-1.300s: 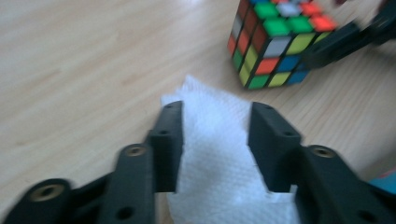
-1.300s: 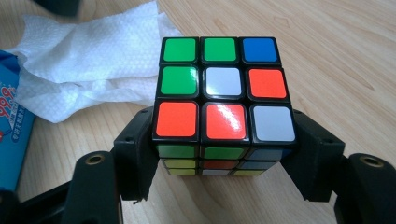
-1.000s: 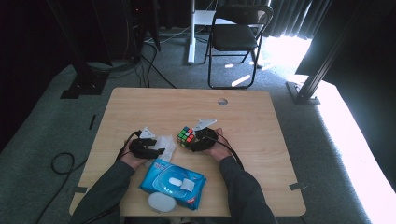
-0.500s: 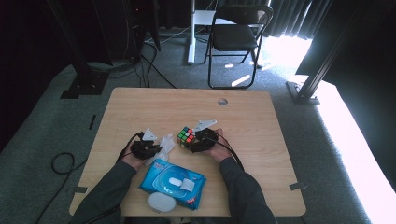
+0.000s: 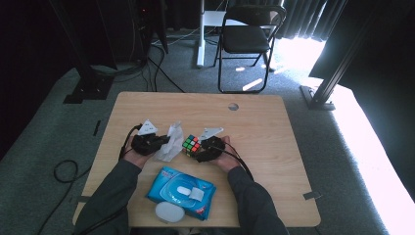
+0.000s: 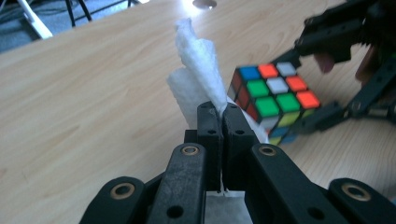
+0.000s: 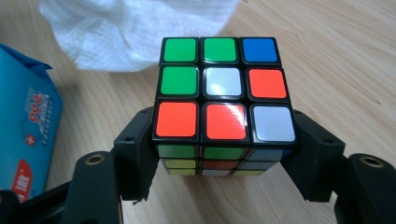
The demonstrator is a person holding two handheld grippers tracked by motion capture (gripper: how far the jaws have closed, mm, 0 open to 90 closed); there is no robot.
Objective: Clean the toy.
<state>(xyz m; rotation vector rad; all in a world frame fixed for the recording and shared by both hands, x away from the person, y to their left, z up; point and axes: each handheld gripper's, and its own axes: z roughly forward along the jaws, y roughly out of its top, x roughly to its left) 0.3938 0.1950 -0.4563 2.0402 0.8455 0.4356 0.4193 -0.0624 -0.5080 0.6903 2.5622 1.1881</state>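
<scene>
the blue wipes pack [image 5: 181, 192] lies nearest on the counter [image 5: 274, 127], its print too small to read. beyond it, the left gripper [image 6: 218, 116] has just clamped tight on a white wipe [image 6: 198, 60], whose lower part is hidden behind its jaws. the right gripper [image 7: 224, 154] clasps the rubik's cube [image 7: 223, 88] by its sides.

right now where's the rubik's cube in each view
High view: rubik's cube at table centre, in the right gripper.
Left gripper view: right of middle, behind the white wipe.
Right gripper view: centre, clamped between the jaws.
Shared landmark: the white wipe.
</scene>
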